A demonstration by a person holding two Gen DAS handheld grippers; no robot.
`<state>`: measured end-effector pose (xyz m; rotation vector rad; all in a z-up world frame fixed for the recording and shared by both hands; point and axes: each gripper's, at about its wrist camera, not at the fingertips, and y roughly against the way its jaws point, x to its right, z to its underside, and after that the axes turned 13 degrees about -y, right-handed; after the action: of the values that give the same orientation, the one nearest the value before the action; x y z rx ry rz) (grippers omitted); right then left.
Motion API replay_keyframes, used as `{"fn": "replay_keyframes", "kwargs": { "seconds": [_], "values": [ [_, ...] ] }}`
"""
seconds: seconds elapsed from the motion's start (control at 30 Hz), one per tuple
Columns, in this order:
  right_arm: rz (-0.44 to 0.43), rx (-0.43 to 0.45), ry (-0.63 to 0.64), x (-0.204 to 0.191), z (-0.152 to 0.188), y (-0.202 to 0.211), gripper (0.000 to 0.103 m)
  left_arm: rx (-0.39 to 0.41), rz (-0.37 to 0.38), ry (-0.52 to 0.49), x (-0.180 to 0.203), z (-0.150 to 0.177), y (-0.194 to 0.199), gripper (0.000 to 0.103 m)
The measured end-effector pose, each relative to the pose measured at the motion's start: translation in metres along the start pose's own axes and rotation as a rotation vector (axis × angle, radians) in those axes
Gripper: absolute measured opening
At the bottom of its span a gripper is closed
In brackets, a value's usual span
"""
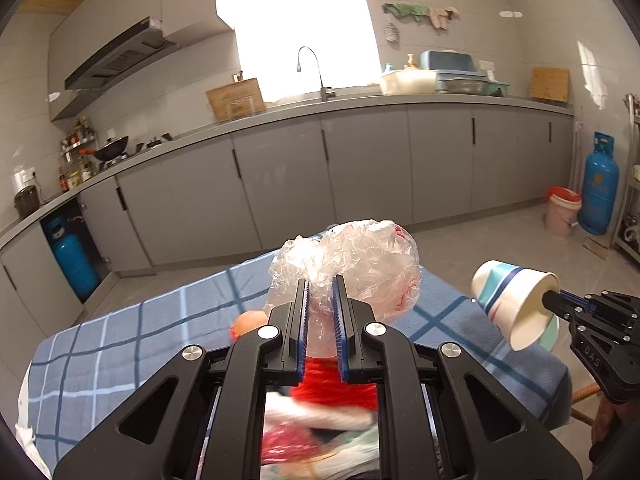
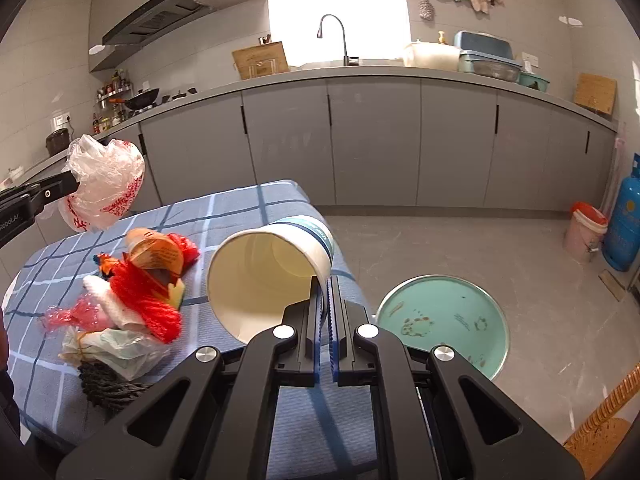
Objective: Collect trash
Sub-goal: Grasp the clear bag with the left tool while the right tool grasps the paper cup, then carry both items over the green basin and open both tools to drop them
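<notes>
My left gripper (image 1: 320, 284) is shut on a crumpled clear plastic bag (image 1: 352, 264) with red print, held up above the blue checked tablecloth (image 1: 120, 344). The same bag (image 2: 106, 184) hangs at the left of the right wrist view. My right gripper (image 2: 325, 282) is shut on the rim of a white paper cup (image 2: 264, 276) with a teal band, tipped on its side in the air; that cup (image 1: 516, 304) shows at the right of the left wrist view. A heap of trash (image 2: 136, 300) lies on the cloth: red netting, an orange wrapper, tissue and plastic bags.
A round teal bin (image 2: 444, 320) stands on the floor right of the table. Grey kitchen cabinets (image 2: 372, 140) run along the far wall. A pink bucket (image 2: 584, 232) and a blue gas cylinder (image 2: 628, 224) stand at the far right. A wicker chair edge (image 2: 600, 420) is near right.
</notes>
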<state>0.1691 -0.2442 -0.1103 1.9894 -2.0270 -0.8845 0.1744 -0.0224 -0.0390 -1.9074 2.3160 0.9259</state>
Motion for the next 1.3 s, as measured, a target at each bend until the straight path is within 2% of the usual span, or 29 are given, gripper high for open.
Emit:
{"fn": "replay_keyframes", "kwargs": {
  "seconds": [0.27,0.63,1.0,1.3],
  "values": [
    [0.070,0.028,-0.048,0.040,-0.012,-0.004,0.005,0.035,0.093,-0.046,0.040,-0.028,-0.019,0.013],
    [0.152,0.035,-0.087,0.091,-0.022,-0.018,0.005,0.040,0.243,-0.073,0.100,-0.054,-0.052,0.013],
    [0.230,0.004,-0.130,0.145,-0.025,-0.047,0.005,0.010,0.358,-0.100,0.164,-0.072,-0.094,0.013],
    [0.262,-0.016,-0.153,0.178,-0.019,-0.066,0.005,-0.020,0.417,-0.137,0.207,-0.076,-0.121,0.014]
  ]
}}
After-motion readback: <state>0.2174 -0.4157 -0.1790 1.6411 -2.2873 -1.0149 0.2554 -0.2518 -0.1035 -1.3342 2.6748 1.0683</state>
